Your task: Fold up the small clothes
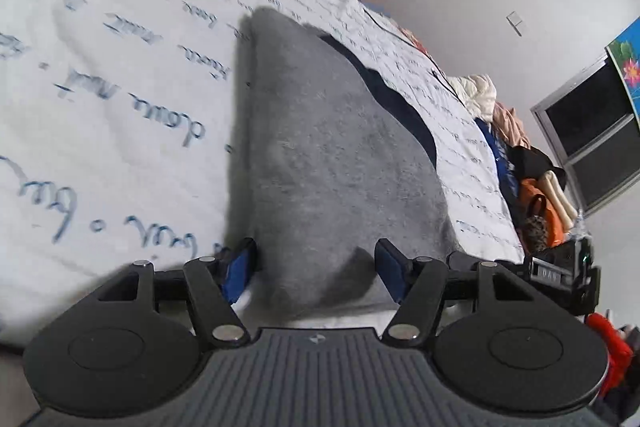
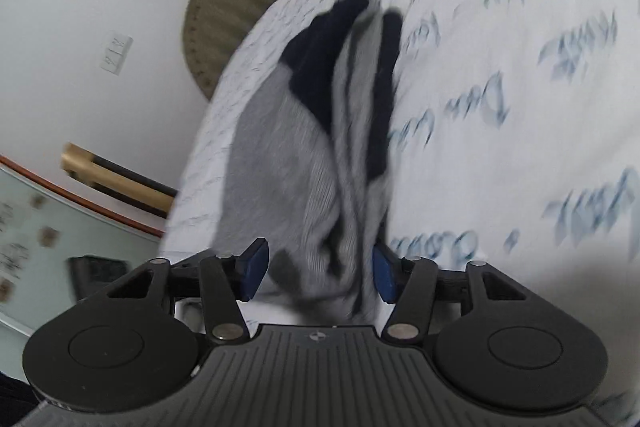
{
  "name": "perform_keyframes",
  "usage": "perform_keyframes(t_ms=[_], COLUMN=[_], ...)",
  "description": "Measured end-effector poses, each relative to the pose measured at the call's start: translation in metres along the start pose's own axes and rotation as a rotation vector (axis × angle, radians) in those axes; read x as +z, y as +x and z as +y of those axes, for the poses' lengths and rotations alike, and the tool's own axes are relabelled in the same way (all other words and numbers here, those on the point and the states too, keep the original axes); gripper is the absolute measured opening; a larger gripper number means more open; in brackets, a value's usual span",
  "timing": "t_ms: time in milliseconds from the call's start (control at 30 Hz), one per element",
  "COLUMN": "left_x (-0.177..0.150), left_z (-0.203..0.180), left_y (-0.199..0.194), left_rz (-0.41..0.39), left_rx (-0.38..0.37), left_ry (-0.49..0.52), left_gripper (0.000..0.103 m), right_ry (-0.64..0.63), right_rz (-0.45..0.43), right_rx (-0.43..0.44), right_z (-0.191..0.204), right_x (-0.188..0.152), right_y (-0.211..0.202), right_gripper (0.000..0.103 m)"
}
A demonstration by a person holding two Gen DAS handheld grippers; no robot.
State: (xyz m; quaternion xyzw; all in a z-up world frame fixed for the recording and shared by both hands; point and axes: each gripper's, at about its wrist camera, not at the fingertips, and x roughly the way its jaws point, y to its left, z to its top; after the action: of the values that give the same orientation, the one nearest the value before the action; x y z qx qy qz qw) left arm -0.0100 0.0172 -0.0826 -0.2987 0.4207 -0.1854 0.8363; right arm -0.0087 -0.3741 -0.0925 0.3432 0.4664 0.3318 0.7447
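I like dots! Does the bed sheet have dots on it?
No, the white bed sheet is printed with blue handwriting, not dots.

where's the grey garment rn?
The grey garment lies on the script-printed bedsheet, centre of both wrist views, its near end between the left gripper and the right gripper fingers.

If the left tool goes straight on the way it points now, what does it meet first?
Most likely the grey garment, which already lies between the open fingers of the left tool; beyond it comes the printed bedsheet.
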Motion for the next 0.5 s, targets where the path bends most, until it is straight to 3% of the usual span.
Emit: perform_keyframes(t_ms=[33,67,100,133,333,400,433,500], left_x=[0.005,0.011,0.017,0.021,0.035,0.027,0.022,0.018], left_z=[0.003,0.006,0.009,0.009,-0.012,0.002,0.006,0.005], left_y=[0.005,0.011,0.017,0.016,-0.017,-0.004,0.001,-0.006], left_rz=[0.018,0.062,0.105,0.124,0.102,0.147,0.153,0.113], left_rx=[-0.002,0.008,0.013,0.012,0.082,0.123,0.116,0.094], left_ry=[-0.029,-0.072,-0.113,-0.128,0.086,0.073,0.067,0.073], left_gripper=[0.033,0.017,0.016,0.014,0.012,0.013,0.015,0.019], right_ry=[0.026,0.065,0.097,0.089,0.022,0.019,0.034,0.104], right_rz=[-0.006,-0.009,-0.008,-0.014,0.014,0.056,0.029,0.006], right_rx=[0.011,0.012,0.003,-0.007,0.019,-0.069,-0.039,0.017], right_z=[-0.001,-0.004,-0.006,-0.004,0.025,0.013,0.007,0.004], right_x=[-0.001,0.0,0.0,-0.003,-0.021,-0.03,-0.031,-0.025], right_y=[0.001,0.002,0.004,0.002,-0.002,0.015,0.015,0.006], right_gripper=[0.048,0.027,0.019,0.019,0.018,0.02,0.02,0.032])
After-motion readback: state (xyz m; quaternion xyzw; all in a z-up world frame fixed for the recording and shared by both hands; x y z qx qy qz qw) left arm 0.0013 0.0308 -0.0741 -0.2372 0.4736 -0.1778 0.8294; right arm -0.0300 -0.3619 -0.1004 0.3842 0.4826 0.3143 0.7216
